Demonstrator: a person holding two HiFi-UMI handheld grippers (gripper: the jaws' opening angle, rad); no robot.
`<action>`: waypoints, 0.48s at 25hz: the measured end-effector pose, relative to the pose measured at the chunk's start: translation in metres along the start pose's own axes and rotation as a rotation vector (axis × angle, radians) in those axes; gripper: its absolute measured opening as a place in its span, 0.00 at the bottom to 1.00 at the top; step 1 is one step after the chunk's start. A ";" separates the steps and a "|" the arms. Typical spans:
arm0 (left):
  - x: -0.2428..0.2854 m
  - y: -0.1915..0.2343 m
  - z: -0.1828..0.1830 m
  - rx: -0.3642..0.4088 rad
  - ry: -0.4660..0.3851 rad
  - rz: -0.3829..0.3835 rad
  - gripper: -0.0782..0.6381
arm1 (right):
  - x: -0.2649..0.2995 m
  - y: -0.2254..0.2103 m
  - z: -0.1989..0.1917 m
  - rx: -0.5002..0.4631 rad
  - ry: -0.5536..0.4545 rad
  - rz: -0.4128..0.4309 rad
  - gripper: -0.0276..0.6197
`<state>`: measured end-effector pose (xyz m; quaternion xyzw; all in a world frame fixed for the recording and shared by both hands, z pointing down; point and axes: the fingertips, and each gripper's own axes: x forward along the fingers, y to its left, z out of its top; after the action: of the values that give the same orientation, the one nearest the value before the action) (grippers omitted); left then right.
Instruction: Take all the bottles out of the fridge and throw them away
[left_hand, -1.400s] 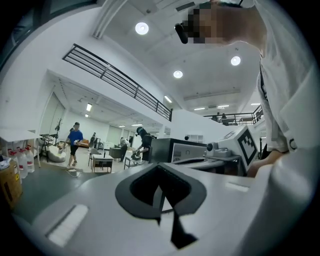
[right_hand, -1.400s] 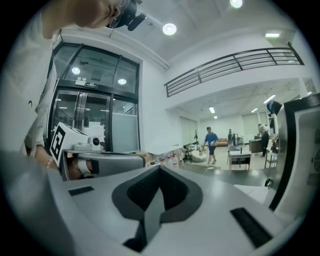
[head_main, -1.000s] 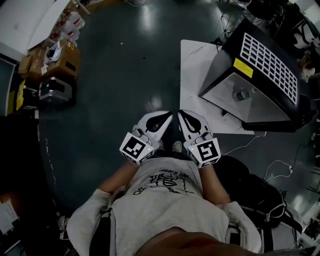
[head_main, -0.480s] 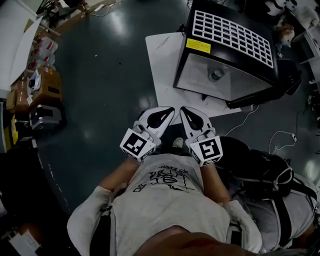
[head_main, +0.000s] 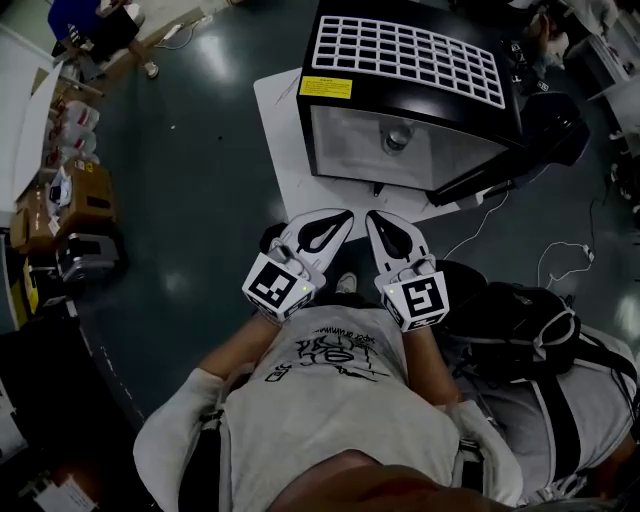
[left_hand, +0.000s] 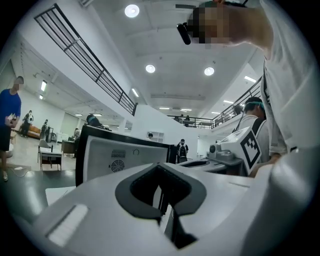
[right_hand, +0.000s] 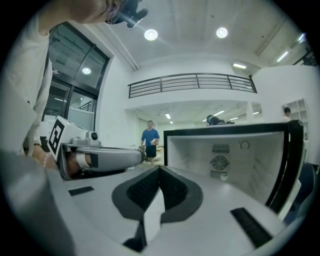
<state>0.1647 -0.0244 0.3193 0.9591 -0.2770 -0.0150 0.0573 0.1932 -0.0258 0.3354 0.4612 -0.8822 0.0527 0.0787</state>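
Straight ahead on the floor, open fridge now closer, centred

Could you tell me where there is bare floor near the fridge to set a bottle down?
Bare dark floor lies left of the fridge, out to the cardboard boxes. The white mat shows a free strip along the fridge's left side. The right is crowded: open door, cables, a black backpack.
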 end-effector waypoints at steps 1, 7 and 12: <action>0.007 -0.004 -0.001 0.001 0.004 -0.007 0.12 | -0.004 -0.007 -0.001 0.002 -0.001 -0.007 0.05; 0.039 -0.016 -0.007 0.002 0.012 -0.009 0.12 | -0.021 -0.040 -0.008 0.006 0.004 -0.034 0.05; 0.054 -0.022 -0.009 -0.007 0.021 -0.019 0.12 | -0.026 -0.055 -0.012 0.011 0.016 -0.054 0.05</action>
<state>0.2220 -0.0338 0.3258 0.9616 -0.2671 -0.0065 0.0636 0.2540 -0.0343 0.3433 0.4850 -0.8684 0.0593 0.0846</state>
